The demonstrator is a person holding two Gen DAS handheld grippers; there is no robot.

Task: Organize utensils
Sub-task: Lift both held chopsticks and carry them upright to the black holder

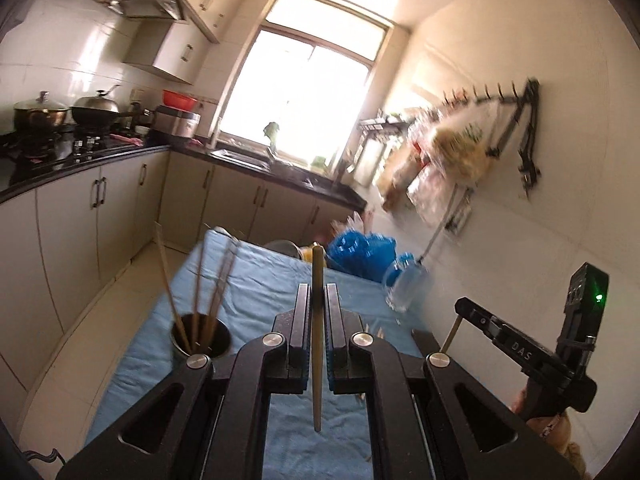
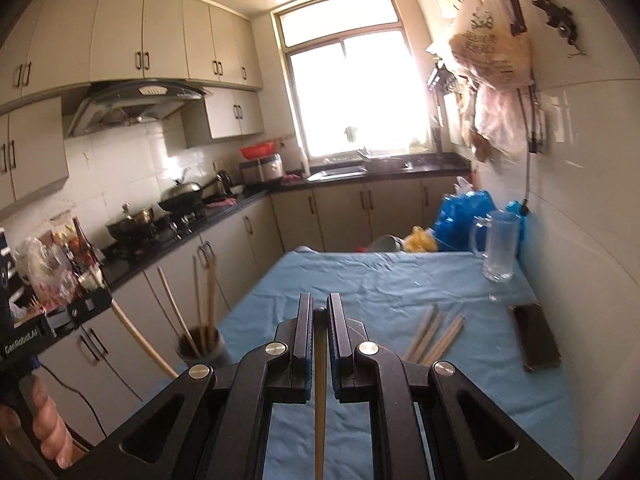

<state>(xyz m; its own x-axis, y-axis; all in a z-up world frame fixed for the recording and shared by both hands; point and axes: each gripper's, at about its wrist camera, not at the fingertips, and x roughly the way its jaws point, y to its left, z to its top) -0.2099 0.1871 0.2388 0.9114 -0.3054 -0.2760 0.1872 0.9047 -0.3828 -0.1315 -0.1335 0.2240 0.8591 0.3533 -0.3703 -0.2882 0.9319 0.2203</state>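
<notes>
Meanwhile, one chopstick clamped per gripper.
Left gripper (image 1: 319,292) and right gripper (image 2: 320,312) are clenched on chopsticks, presumably for the holder (image 1: 200,338), lower left; spare chopsticks (image 2: 434,334) lie lower right.

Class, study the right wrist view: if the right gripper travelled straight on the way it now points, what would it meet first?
Probably the blue tablecloth, since the right gripper, shut on a chopstick, points slightly downward; the stretch ahead looks bare. Depth is uncertain.

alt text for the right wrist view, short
The right gripper, shut on a chopstick, is above a table with a blue cloth; loose chopsticks lie right, a metal cup of chopsticks stands left.
</notes>
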